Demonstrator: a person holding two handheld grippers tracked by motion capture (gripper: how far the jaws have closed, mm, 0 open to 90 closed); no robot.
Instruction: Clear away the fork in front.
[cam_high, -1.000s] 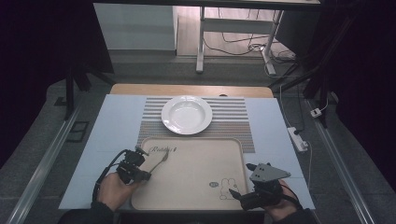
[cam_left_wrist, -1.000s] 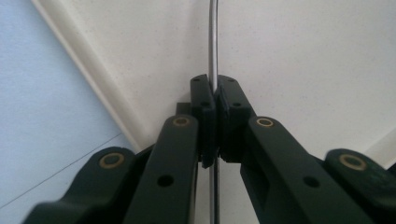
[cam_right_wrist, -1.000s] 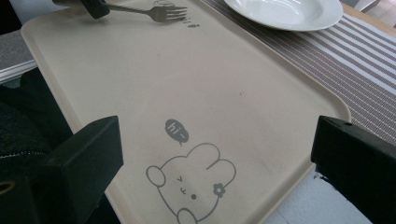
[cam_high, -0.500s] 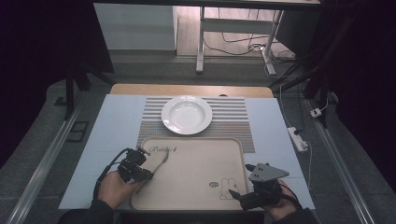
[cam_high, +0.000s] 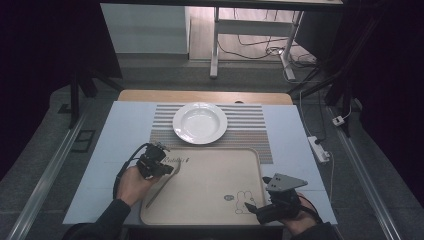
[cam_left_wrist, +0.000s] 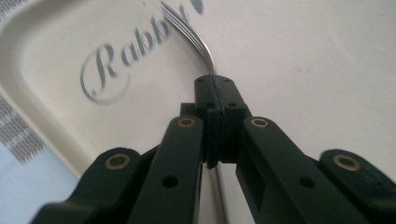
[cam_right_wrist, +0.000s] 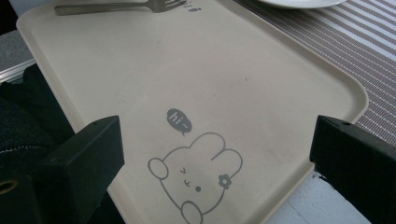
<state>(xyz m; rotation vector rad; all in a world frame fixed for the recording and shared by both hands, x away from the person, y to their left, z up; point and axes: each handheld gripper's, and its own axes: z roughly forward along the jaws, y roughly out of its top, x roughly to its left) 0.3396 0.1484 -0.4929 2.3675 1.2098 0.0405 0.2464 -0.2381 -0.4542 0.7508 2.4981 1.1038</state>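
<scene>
Shifted rightward since the earlier frame: left gripper (cam_high: 167, 167), jaws just closed, clamped on fork (cam_left_wrist: 189, 29) above tray (cam_high: 220, 220), frame centre-left. Ready for lifting. Right gripper (cam_high: 252, 210) open, lower right.

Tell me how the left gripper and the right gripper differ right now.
The left gripper is shut on the fork, its jaws pressed together; the right gripper stands wide open with nothing between its jaws. The left gripper is at the tray's near left part by the printed lettering; the right gripper waits at the tray's near right corner by the rabbit drawing. Both are black, hand-held and over the same beige tray.
</scene>
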